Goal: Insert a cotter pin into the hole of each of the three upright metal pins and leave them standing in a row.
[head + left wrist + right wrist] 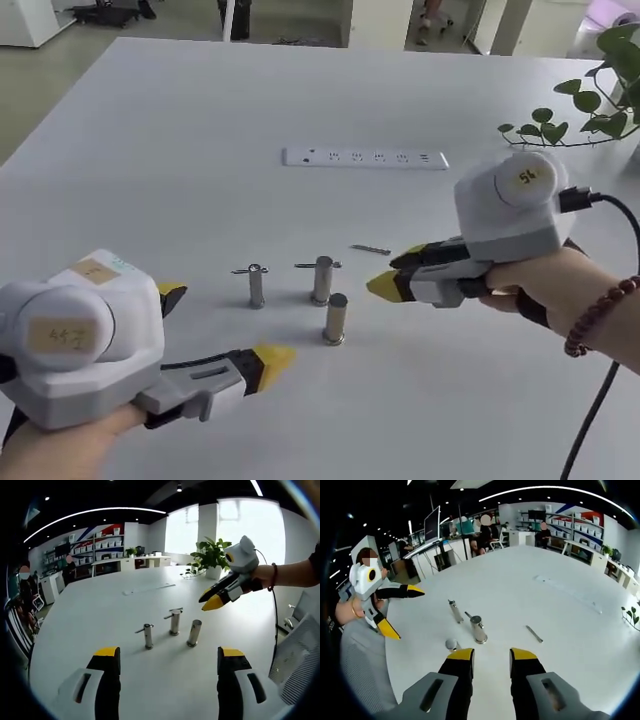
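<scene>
Three pins stand upright near the middle of the table point(200, 120). They are short, smooth, grey steel cylinders with flat tops, their long axes vertical. The left pin point(257, 288) carries a thin wire cotter point(250, 269) through its top. The cotter lies level and runs left to right in the head view, its looped end to the left. The middle pin point(322, 281), just beside the left one, has a second cotter point(318, 264) across its top, level and pointing the same way. The bare pin point(335, 320) stands nearer the person, just right of the middle one and out of line with the other two. Its top hole cannot be made out.

A loose cotter point(370, 249) lies flat on the table beyond the pins, its long axis nearly left to right with a slight slant.

The right gripper point(393, 272) hovers just right of the middle pin and points left. Its yellow-tipped black fingers have a narrow gap between them and hold nothing. The left gripper point(222, 325) hangs to the near left, its fingers spread wide and empty.

The table is matte white and smooth. A long white power strip point(365, 158) lies further back, and a leafy plant point(600, 90) stands at the far right edge.
</scene>
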A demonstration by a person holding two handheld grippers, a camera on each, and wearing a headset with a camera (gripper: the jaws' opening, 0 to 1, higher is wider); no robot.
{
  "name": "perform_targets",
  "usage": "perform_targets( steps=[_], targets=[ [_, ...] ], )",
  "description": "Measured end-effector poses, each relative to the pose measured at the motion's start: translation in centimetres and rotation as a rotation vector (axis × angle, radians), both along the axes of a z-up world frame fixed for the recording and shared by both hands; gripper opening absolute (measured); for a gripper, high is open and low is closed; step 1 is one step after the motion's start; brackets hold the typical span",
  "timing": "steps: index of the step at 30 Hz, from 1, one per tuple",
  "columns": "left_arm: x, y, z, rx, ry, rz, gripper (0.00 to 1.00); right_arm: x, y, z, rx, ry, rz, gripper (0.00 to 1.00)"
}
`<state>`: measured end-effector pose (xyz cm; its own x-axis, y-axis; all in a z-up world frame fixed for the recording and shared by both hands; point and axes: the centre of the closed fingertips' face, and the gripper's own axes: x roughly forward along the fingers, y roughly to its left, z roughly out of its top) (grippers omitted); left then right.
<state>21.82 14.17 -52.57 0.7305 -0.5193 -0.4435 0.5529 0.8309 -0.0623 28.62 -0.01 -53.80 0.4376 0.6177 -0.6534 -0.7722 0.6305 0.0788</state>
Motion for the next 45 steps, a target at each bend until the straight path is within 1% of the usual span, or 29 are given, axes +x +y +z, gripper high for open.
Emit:
perform_targets(
  steps=[1, 3, 4, 5, 9, 14, 16, 18, 21, 25, 26, 29, 31, 36, 38, 40, 43, 44, 45],
  targets=[
    [0.0, 0.0, 0.0, 0.001, -0.002, 0.001, 0.79, 0.5, -0.2, 0.2, 0.005, -0.009, -0.009, 0.22],
    [0.1, 0.2, 0.1, 0.005, -0.011, 0.005, 0.79, 1.3, -0.7, 0.2, 0.010, -0.004, -0.019, 0.20],
    [0.1, 0.2, 0.2, 0.003, -0.013, 0.007, 0.79, 1.6, -0.8, 0.1, 0.004, -0.004, -0.017, 0.21],
    [0.2, 0.3, 0.1, 0.001, -0.011, 0.007, 0.79, 2.0, -1.1, 0.0, -0.019, -0.011, -0.013, 0.21],
    [0.2, 0.4, 0.0, 0.003, -0.009, 0.009, 0.79, 3.1, -1.3, -0.3, -0.045, -0.018, -0.007, 0.20],
    [0.2, 0.7, -0.3, 0.005, -0.003, 0.012, 0.78, 5.1, -1.8, -1.4, -0.096, -0.023, -0.014, 0.18],
    [0.2, 0.7, -0.5, 0.005, -0.002, 0.011, 0.78, 5.6, -1.8, -1.8, -0.106, -0.018, -0.012, 0.18],
    [0.2, 0.7, -0.6, 0.006, 0.001, 0.010, 0.78, 6.0, -1.8, -2.2, -0.118, -0.012, -0.005, 0.17],
    [0.2, 0.8, -0.8, 0.008, 0.005, 0.011, 0.78, 6.7, -1.8, -3.1, -0.126, 0.014, -0.003, 0.16],
    [0.1, 0.7, -1.0, 0.007, 0.007, 0.004, 0.78, 7.5, -1.8, -4.1, -0.152, 0.021, 0.006, 0.12],
    [0.1, 0.6, -1.0, 0.006, 0.007, 0.003, 0.78, 7.6, -1.8, -4.1, -0.153, 0.020, 0.007, 0.12],
    [0.0, 0.6, -1.3, 0.017, 0.007, -0.004, 0.78, 8.5, -1.7, -4.7, -0.164, 0.026, 0.009, 0.11],
    [-0.1, 0.6, -1.4, 0.023, 0.008, -0.007, 0.78, 8.9, -1.7, -5.1, -0.173, 0.034, 0.010, 0.10],
    [0.0, 0.6, -1.4, 0.010, 0.010, -0.007, 0.77, 9.4, -1.6, -6.1, -0.201, 0.041, 0.008, 0.09],
    [0.0, 0.6, -1.5, 0.009, 0.015, -0.007, 0.77, 9.6, -1.8, -6.5, -0.206, 0.054, 0.001, 0.08],
    [0.0, 0.6, -1.6, 0.009, 0.018, -0.006, 0.77, 10.3, -2.1, -7.0, -0.212, 0.062, -0.003, 0.07],
    [0.0, 0.7, -1.6, 0.007, 0.020, -0.003, 0.77, 10.1, -2.3, -7.1, -0.216, 0.075, -0.010, 0.07],
    [0.0, 0.7, -1.7, 0.006, 0.021, -0.003, 0.76, 10.1, -2.1, -7.0, -0.211, 0.069, -0.006, 0.06],
    [0.0, 0.7, -1.7, 0.006, 0.021, -0.002, 0.76, 10.0, -2.2, -7.0, -0.212, 0.074, -0.009, 0.05]
  ],
)
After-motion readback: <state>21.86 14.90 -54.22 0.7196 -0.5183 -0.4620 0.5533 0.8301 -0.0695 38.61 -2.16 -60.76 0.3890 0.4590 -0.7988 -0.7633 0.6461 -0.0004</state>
